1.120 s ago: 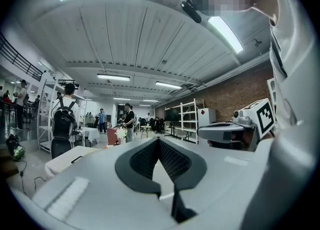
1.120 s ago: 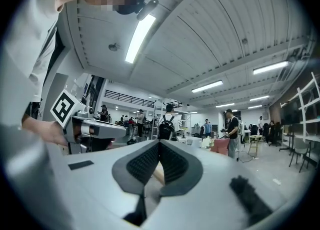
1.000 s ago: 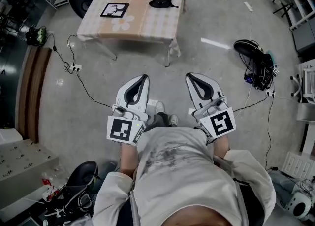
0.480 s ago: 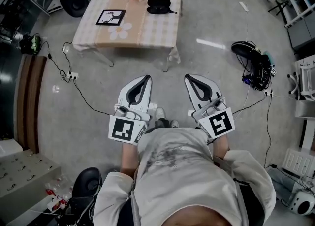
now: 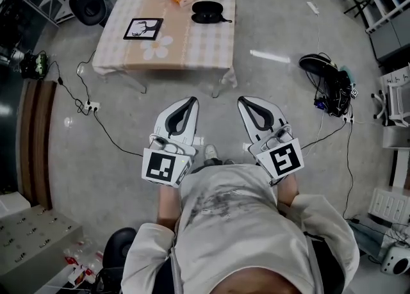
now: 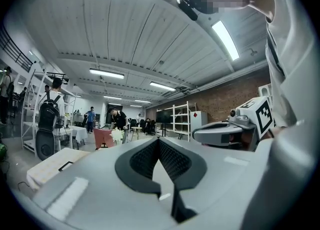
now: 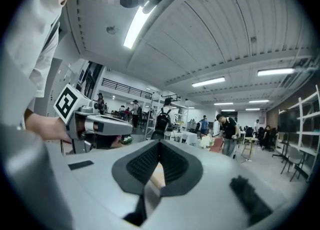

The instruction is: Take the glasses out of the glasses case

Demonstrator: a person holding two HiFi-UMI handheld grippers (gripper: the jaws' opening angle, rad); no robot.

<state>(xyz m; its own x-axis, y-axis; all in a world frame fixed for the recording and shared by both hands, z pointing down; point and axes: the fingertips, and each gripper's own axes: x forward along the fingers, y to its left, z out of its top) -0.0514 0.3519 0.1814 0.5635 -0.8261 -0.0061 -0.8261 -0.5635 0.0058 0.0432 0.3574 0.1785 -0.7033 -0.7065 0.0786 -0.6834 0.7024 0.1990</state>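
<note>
1. A polished grey workshop floor [image 5: 288, 104] fills the head view, with black cables trailing across it on the left and right.
2. A low table [image 5: 192, 46] under a pink-checked cloth stands at the far side, well apart from the person.
3. The person's torso in a pale shirt [image 5: 230, 222] takes up the near edge.
4. The left gripper [image 5: 191, 100] and the right gripper [image 5: 241, 99] are held side by side just in front of the chest, both pointing toward the table. In each gripper view the jaw tips meet, with nothing between them.
5. A dark bundle of gear [image 5: 330, 78] lies on the floor at the right.
6. The black glasses case [image 5: 208, 11] sits on the table's far right part; its lid state is too small to tell.
7. A framed picture [image 5: 142, 29] lies on the table to the case's left.
</note>
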